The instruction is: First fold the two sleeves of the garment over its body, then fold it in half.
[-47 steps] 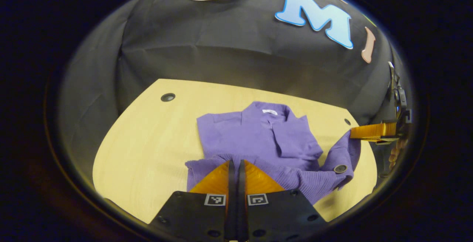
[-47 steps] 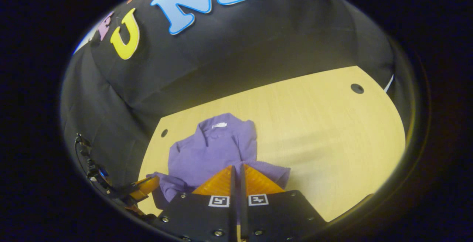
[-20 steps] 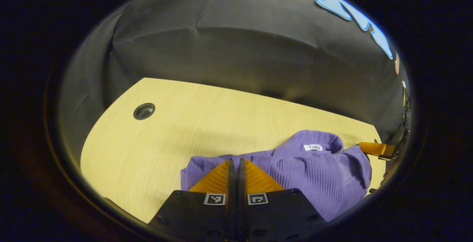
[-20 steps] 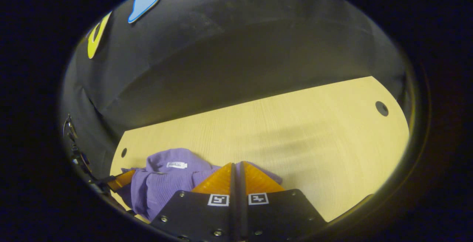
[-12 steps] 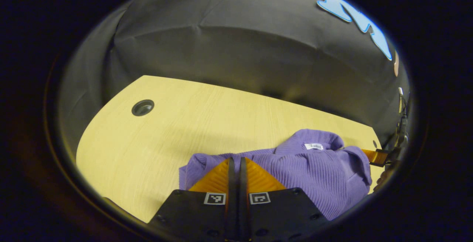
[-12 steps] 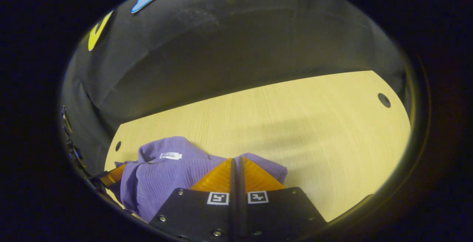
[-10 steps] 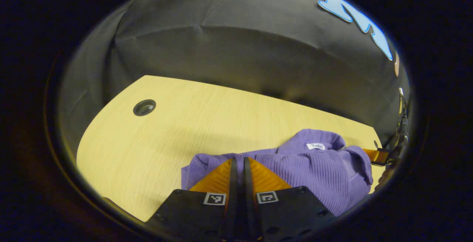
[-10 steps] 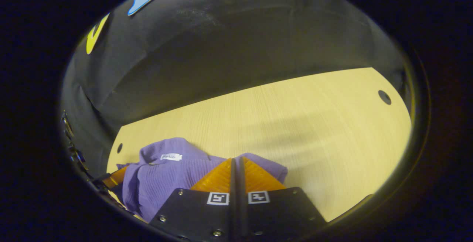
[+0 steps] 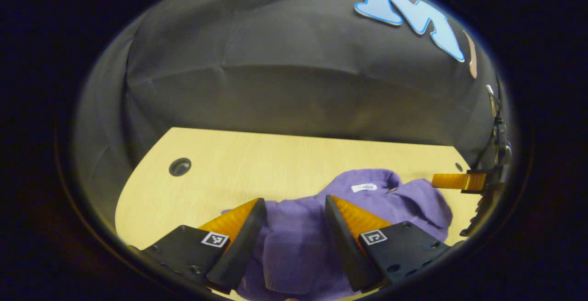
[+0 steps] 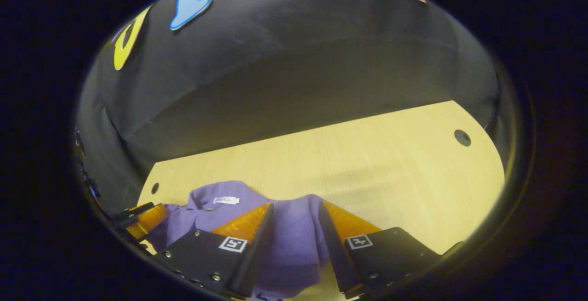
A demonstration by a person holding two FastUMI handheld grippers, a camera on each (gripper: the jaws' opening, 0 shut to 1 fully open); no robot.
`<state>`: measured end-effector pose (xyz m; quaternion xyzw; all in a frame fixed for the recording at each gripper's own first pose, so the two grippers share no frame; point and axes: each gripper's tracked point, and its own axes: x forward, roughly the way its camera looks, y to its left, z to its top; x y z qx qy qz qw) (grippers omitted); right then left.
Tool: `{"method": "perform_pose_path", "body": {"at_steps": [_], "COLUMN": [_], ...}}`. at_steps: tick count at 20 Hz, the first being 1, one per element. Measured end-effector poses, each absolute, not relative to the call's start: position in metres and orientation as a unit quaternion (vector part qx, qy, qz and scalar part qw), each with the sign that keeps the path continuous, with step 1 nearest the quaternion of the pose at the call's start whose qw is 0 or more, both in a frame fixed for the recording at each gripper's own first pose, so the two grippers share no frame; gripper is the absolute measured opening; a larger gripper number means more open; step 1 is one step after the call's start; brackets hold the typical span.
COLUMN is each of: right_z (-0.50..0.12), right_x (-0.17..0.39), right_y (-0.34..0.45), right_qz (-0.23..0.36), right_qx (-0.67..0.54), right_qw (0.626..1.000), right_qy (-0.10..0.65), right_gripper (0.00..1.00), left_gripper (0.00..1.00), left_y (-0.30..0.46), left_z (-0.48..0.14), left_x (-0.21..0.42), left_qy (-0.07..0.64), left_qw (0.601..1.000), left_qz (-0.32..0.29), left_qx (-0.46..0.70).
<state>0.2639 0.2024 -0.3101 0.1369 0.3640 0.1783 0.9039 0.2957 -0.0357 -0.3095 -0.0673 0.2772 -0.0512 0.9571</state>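
Wooden table (image 9: 257, 163) bears one purple garment (image 9: 298, 241); two claws spread.

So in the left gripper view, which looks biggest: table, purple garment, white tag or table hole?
1. table
2. garment, though nearness to the camera enlarges it
3. hole; the tag looks about alike

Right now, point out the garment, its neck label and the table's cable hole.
garment (image 9: 298, 246), left gripper view, ribbed body between the open fingers.
neck label (image 9: 364, 187), left gripper view, middle of white tag.
cable hole (image 9: 179, 167), left gripper view, dark centre.
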Motion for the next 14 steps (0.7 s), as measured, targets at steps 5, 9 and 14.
{"method": "perform_pose_path", "body": {"at_steps": [5,9,14], "right_z": [-0.231,-0.164,-0.094], "right_x": [0.235,0.199,0.141], "right_y": [0.191,0.171,0.144], "right_qz": [0.200,0.213,0.228], "right_qx": [0.138,0.135,0.116], "right_qw": [0.919,0.932,0.946], "right_qy": [0.311,0.262,0.197], "right_gripper": [0.64,0.60,0.59], "left_gripper": [0.88,0.89,0.89], "left_y": [-0.048,-0.056,-0.063], "left_z": [-0.215,-0.147,-0.071], "left_x": [0.260,0.215,0.150], "left_qy": [0.215,0.176,0.119], "left_qw": [0.973,0.981,0.989], "left_qz": [-0.070,-0.080,-0.085], "left_qx": [-0.050,-0.030,-0.027]}}
